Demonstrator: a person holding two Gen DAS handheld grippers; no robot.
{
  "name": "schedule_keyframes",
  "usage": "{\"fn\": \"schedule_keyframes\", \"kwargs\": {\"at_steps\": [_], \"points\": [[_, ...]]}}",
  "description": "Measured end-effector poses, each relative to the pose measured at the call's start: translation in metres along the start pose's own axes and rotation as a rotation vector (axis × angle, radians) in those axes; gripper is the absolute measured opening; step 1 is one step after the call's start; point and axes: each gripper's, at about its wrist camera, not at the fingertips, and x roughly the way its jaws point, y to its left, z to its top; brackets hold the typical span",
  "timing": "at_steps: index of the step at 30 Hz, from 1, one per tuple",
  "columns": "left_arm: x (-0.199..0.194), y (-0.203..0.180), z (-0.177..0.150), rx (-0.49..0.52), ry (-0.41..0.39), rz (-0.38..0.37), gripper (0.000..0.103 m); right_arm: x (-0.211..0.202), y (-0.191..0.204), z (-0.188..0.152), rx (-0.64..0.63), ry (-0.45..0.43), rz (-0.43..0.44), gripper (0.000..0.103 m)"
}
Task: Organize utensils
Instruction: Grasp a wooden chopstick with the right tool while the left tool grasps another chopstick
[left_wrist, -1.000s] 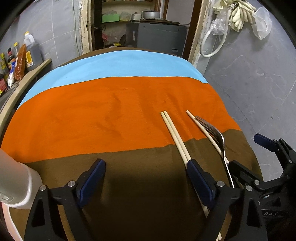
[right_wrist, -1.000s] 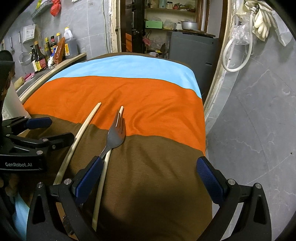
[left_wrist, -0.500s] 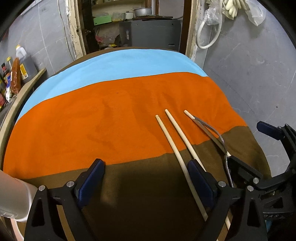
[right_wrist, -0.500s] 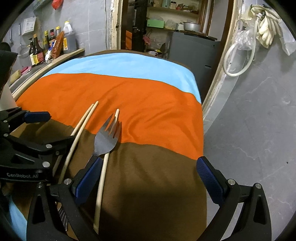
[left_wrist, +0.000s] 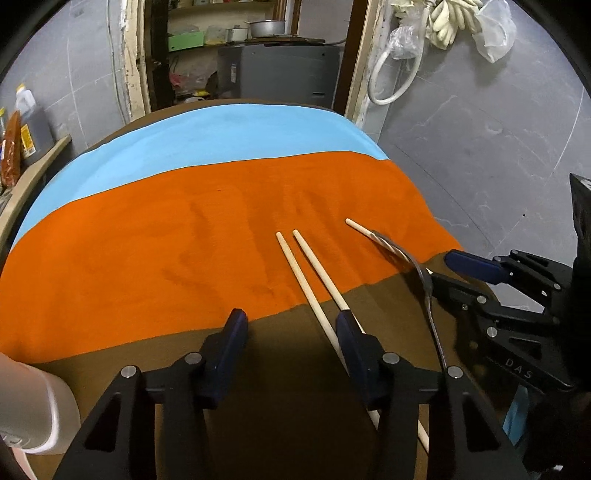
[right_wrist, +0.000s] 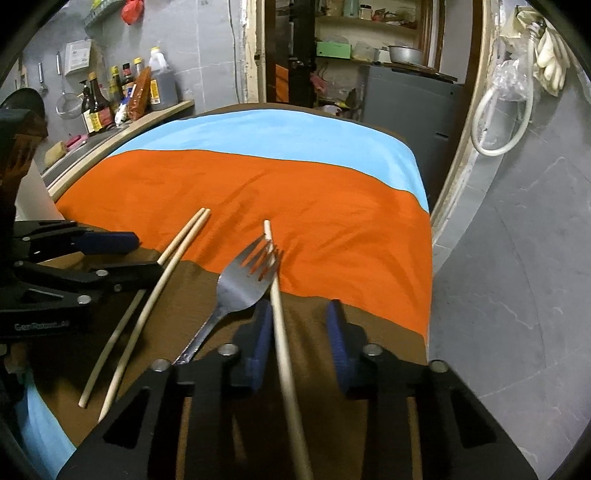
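Observation:
Two pale wooden chopsticks (left_wrist: 306, 269) lie side by side on the striped cloth (left_wrist: 147, 240). Their near ends run under the right finger (left_wrist: 351, 347) of my left gripper (left_wrist: 290, 347). Its jaws are closing, and nothing shows between the pads. A third chopstick (right_wrist: 280, 332) runs between the fingers of my right gripper (right_wrist: 299, 339), close against the left pad (right_wrist: 260, 339). Those jaws are closing too, with a gap left on the right side. A metal fork (right_wrist: 240, 288) rests just left of that chopstick, tines (left_wrist: 388, 243) over its tip.
The cloth's right edge (right_wrist: 426, 277) drops to a grey floor. A white container (left_wrist: 33, 406) stands at my near left. Bottles (right_wrist: 122, 96) line a ledge at the far left. Each gripper shows in the other's view: the right gripper (left_wrist: 443, 271) and the left gripper (right_wrist: 147, 254).
Both pairs of jaws have narrowed a lot. The single chopstick, earlier under the fork by the right gripper's left finger, now lies between its fingers. The fork's tines have lifted.

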Motion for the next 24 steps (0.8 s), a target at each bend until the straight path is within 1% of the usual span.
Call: {"fn": "schedule_keyframes", "kwargs": {"at_steps": [1,2,3,4,5,7,9,12,14,17,19,24], "points": [[0.0,0.0,0.001,0.001,-0.001,0.0,0.045,-0.001,0.001,0.0,-0.001,-0.002,0.002,0.01],[-0.001,0.001,0.001,0.002,-0.003,-0.006,0.038,-0.002,0.001,-0.001,0.003,-0.002,0.003,0.008],[-0.002,0.001,0.001,0.002,-0.005,-0.026,0.022,-0.002,0.001,-0.001,0.012,-0.002,0.007,0.007],[-0.004,0.0,0.002,-0.003,-0.003,-0.055,0.017,-0.003,-0.002,-0.001,0.029,0.0,0.017,0.007],[-0.005,-0.001,0.001,-0.001,-0.003,-0.056,0.011,-0.005,-0.005,-0.002,0.053,0.002,0.029,0.006],[-0.007,-0.003,0.0,0.005,0.01,-0.059,0.01,-0.009,-0.012,-0.005,0.118,0.012,0.065,0.005],[-0.008,0.001,-0.001,-0.02,0.024,-0.082,0.01,-0.01,-0.016,-0.007,0.139,0.035,0.089,0.005],[-0.001,0.014,0.004,-0.11,0.061,-0.157,0.012,-0.001,-0.023,-0.004,0.149,0.061,0.109,0.006],[0.004,0.017,0.007,-0.129,0.079,-0.183,0.012,0.007,-0.022,-0.001,0.14,0.077,0.113,0.006],[0.01,0.014,0.013,-0.116,0.104,-0.183,0.012,0.023,-0.017,0.012,0.108,0.122,0.118,0.006],[0.013,0.015,0.016,-0.125,0.12,-0.186,0.012,0.029,-0.011,0.018,0.091,0.156,0.12,0.007],[0.02,0.021,0.022,-0.168,0.155,-0.213,0.012,0.041,0.004,0.028,0.038,0.207,0.089,0.008]]}}
